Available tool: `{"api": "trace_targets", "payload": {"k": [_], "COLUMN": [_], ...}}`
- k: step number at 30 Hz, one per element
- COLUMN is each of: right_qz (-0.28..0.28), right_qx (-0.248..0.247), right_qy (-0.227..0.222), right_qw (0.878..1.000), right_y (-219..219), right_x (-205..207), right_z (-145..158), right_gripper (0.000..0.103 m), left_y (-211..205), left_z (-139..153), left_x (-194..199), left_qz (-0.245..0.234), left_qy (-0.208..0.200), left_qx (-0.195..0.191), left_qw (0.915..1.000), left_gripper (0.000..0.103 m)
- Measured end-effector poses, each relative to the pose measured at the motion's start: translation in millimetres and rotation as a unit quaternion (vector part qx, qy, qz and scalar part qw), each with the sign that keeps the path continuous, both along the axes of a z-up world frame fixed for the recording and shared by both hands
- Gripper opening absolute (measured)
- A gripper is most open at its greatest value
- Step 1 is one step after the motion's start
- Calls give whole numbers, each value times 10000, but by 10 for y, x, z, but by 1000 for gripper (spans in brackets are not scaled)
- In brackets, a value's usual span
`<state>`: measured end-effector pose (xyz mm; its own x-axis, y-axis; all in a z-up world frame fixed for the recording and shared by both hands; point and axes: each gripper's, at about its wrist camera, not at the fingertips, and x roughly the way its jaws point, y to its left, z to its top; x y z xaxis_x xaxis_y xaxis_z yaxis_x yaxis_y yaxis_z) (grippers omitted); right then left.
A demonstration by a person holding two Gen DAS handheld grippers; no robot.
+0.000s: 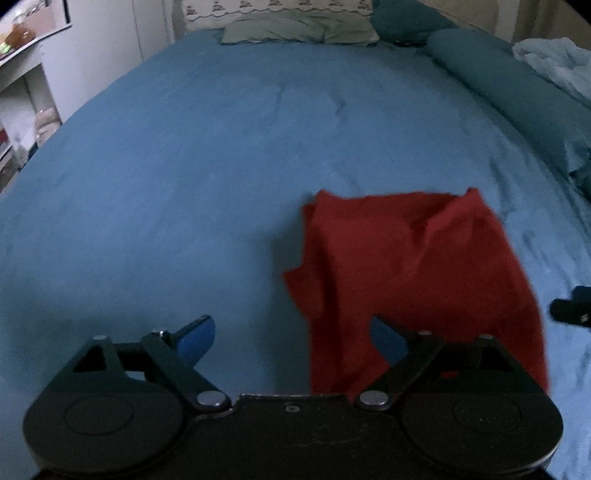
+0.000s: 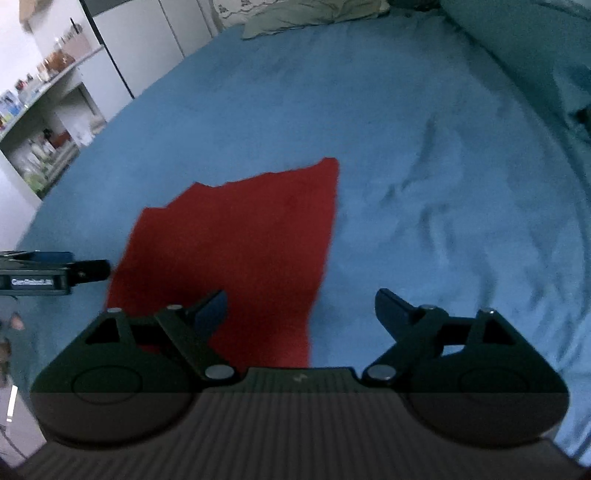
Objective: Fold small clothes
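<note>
A small red garment (image 1: 402, 273) lies rumpled on the blue bed sheet (image 1: 207, 155), its far edge folded up. My left gripper (image 1: 291, 339) is open above the sheet, its right finger over the garment's near left edge, nothing pinched between the blue pads. In the right wrist view the same red garment (image 2: 236, 251) spreads ahead and to the left. My right gripper (image 2: 301, 314) is open, its left finger over the cloth's near part and its right finger over bare sheet (image 2: 424, 177). The left gripper (image 2: 55, 275) shows at that view's left edge; the right gripper's tip (image 1: 570, 308) shows at the other's right edge.
Pillows (image 1: 295, 26) lie at the head of the bed. A rolled teal blanket (image 1: 509, 85) and a pale crumpled cloth (image 1: 557, 62) run along the right side. White shelves with jars and bottles (image 2: 40, 122) stand to the left of the bed.
</note>
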<state>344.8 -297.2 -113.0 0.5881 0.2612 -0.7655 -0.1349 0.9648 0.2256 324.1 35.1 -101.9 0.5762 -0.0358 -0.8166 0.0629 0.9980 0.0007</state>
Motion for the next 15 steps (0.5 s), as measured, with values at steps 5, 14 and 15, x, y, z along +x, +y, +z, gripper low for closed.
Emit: {"api": "trace_targets", "payload": {"k": [5,14,15], "right_qz": [-204,-287,-309], "right_qx": [-146,-68,-45], "right_qy": [-90,-815,-875], "right_qw": [9996,9962,9957], "right_y": [-53,-136,-143], "right_x": [-21,-226,-255], "right_z": [-334,-724,-712], "right_gripper": [102,103,103], "left_y": [133,225,209], "left_z": [-443,-651,-637], "left_x": [-41,-147,-140], "left_qz": [41,-282,-281], "left_qy": [-72,-873,-919], "left_qx": [-138,-179,-190], "left_qw": [9999,9956,9952], "left_gripper": [94,103,100]}}
